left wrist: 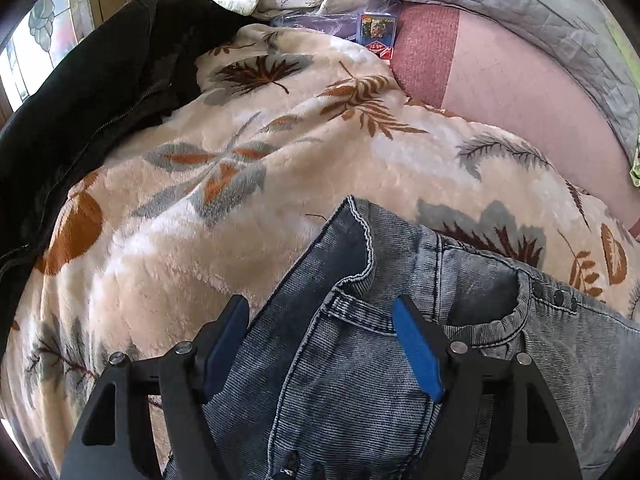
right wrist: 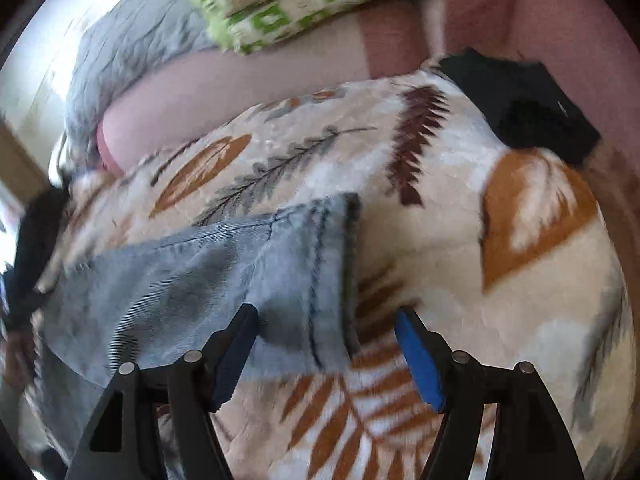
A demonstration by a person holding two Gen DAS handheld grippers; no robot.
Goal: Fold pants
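Note:
Grey washed jeans (left wrist: 340,392) lie on a cream fleece blanket with leaf prints (left wrist: 200,208). The left wrist view looks down on their waist end, with waistband (left wrist: 400,248), belt loop and studded pocket showing. My left gripper (left wrist: 320,308) hangs open over that waist, its blue pads apart on either side of the belt loop and not pressing the cloth. The blurred right wrist view shows a leg of the jeans (right wrist: 180,280) ending in its hem (right wrist: 332,260). My right gripper (right wrist: 326,316) is open over the hem corner, with denim by its left pad and blanket (right wrist: 440,240) under the right one.
A black zipped jacket (left wrist: 100,80) lies at the blanket's left edge. Beyond are a grey quilt (left wrist: 520,8), a pink sheet (left wrist: 520,100) and a small printed box (left wrist: 374,34). In the right wrist view there are a green patterned cloth (right wrist: 300,0) and a black cloth (right wrist: 528,112).

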